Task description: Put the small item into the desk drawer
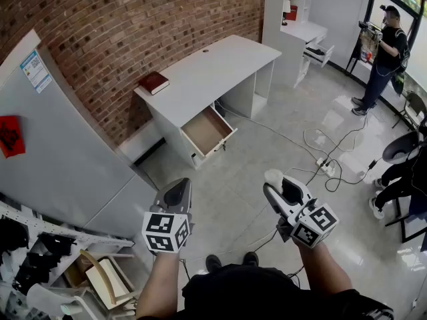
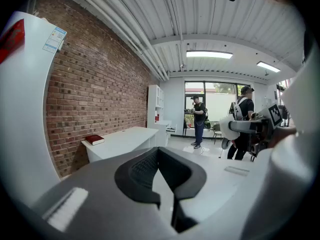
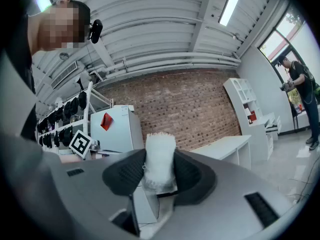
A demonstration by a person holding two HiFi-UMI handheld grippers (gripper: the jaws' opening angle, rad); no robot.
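Note:
My right gripper point(image 1: 275, 182) is shut on a small white fuzzy item point(image 3: 159, 160), whose tip point(image 1: 273, 176) pokes out past the jaws. It is held in the air over the floor, well short of the white desk point(image 1: 207, 72). The desk drawer point(image 1: 206, 131) stands pulled open under the desk's front, its wooden inside bare. My left gripper point(image 1: 175, 193) hangs to the left of the right one with its jaws shut and nothing between them point(image 2: 165, 184).
A red book point(image 1: 153, 82) lies on the desk's left end by the brick wall. A grey cabinet point(image 1: 60, 159) and a rack of shelves point(image 1: 53, 265) stand at the left. Cables and a power strip point(image 1: 325, 166) cross the floor. A person point(image 1: 383, 52) stands far right.

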